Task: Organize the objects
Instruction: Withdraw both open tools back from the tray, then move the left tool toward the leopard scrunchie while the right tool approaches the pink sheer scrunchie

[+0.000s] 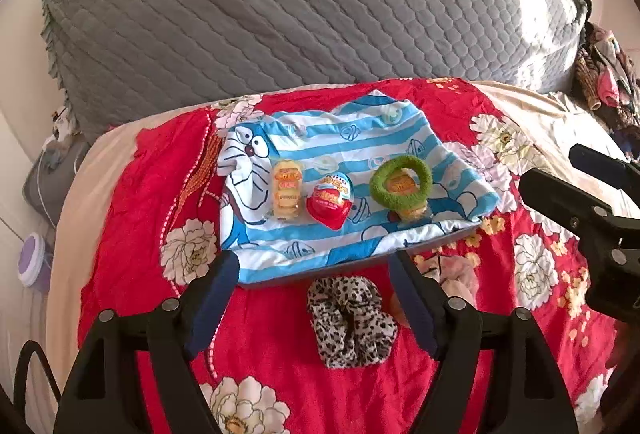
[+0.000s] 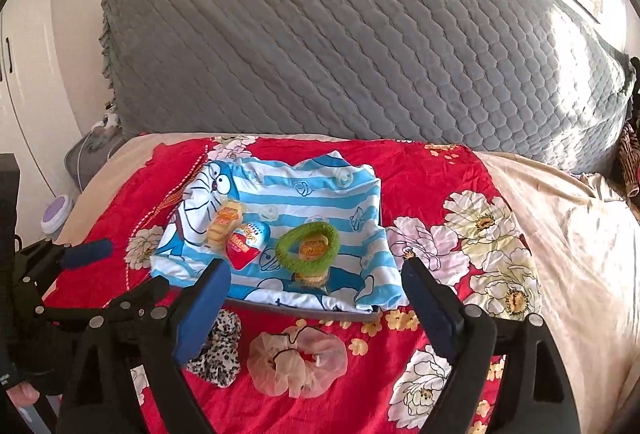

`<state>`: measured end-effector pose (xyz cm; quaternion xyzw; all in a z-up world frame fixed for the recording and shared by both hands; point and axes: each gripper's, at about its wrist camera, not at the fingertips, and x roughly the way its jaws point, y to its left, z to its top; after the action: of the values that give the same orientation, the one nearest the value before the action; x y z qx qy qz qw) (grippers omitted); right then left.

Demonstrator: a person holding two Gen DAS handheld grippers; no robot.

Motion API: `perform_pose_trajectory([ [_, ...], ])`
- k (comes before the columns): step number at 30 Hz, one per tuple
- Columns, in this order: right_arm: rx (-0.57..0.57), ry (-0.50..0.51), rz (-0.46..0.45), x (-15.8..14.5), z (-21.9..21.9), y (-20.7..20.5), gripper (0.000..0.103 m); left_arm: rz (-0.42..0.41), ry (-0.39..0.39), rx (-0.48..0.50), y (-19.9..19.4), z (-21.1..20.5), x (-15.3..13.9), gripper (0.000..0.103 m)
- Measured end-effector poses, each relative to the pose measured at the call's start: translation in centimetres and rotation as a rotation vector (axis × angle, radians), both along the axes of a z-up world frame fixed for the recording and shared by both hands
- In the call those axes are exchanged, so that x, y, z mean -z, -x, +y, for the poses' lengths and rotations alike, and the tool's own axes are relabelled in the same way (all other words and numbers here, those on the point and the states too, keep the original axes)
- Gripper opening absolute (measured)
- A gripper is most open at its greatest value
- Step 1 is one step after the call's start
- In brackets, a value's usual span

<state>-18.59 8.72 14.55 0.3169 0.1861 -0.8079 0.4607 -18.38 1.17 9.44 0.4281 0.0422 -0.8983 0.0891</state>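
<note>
A blue-striped cartoon cloth covers a grey tray on the red floral bedspread. On the cloth lie a yellow snack pack, a red toy egg and a green fuzzy hair ring resting on a second yellow pack. A leopard scrunchie and a pink scrunchie lie in front of the tray. My left gripper hovers open above the leopard scrunchie. My right gripper stands open above the pink one, holding nothing.
A grey quilted cushion rises behind the bedspread. Beige sheet extends to the right. A pile of clothes sits at the far right. A purple and white round object stands on the floor at the left.
</note>
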Motion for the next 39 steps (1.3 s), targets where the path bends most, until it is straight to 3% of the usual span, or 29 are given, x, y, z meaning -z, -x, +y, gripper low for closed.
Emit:
perform_pose_trajectory([
  [13, -0.055, 0.014, 0.041, -0.7, 1.7, -2.6, 0.087, -0.004, 0.022, 0.044, -2.5, 1.0, 0.4, 0.079],
  [31, -0.086, -0.013, 0.018, 1.1, 3.6, -4.3, 0.087, -0.047, 0.042, 0.055, -4.9, 0.8, 1.7, 0.079],
  [39, -0.099, -0.032, 0.063, 1.9, 4.3, -5.4, 0.087, -0.084, 0.031, 0.060, -5.8, 1.1, 3.1, 0.079],
])
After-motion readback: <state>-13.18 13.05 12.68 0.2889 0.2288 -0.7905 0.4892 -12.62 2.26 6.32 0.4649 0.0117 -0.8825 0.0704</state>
